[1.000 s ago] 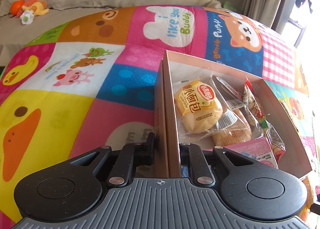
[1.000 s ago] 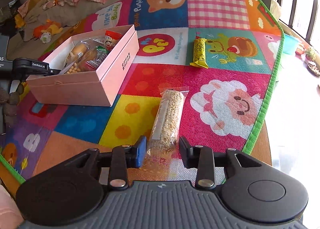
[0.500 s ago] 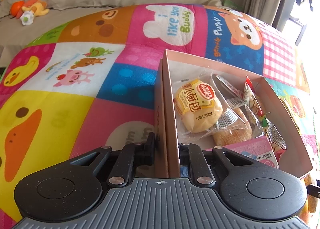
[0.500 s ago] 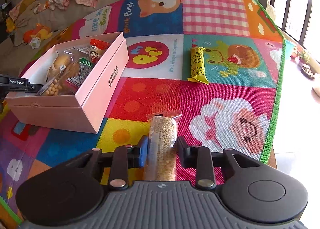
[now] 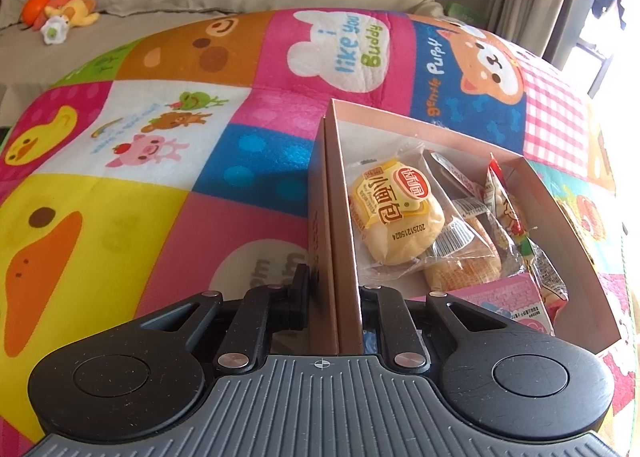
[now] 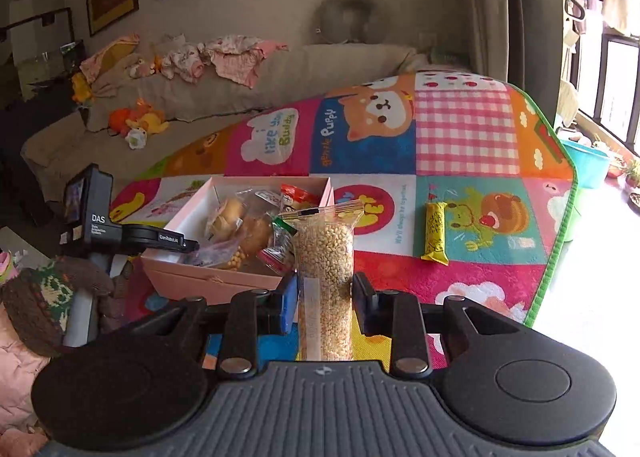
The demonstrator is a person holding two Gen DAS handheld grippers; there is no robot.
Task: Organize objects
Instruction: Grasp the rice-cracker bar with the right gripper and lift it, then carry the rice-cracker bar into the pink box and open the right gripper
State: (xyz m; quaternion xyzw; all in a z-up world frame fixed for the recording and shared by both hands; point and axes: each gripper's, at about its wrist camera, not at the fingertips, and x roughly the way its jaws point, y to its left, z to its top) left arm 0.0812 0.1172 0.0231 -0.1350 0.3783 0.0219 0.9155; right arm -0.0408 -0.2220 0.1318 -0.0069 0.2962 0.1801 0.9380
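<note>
Box point(image 5: 580, 241) w/ bread pkts, snack bags, L tongs point(image 5: 334, 289) pinching its wall, R tongs point(image 6: 325, 297) pinching bean bag point(image 6: 325, 257)

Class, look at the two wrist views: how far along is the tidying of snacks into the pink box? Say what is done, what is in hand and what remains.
Done: several wrapped snacks, including a bun, lie in the pink box. In hand: the right claw grips a bag of beans raised off the mat, while the left claw pinches the box's wall. Left: the beans are not yet in the box, and a yellow bar lies on the mat.
</note>
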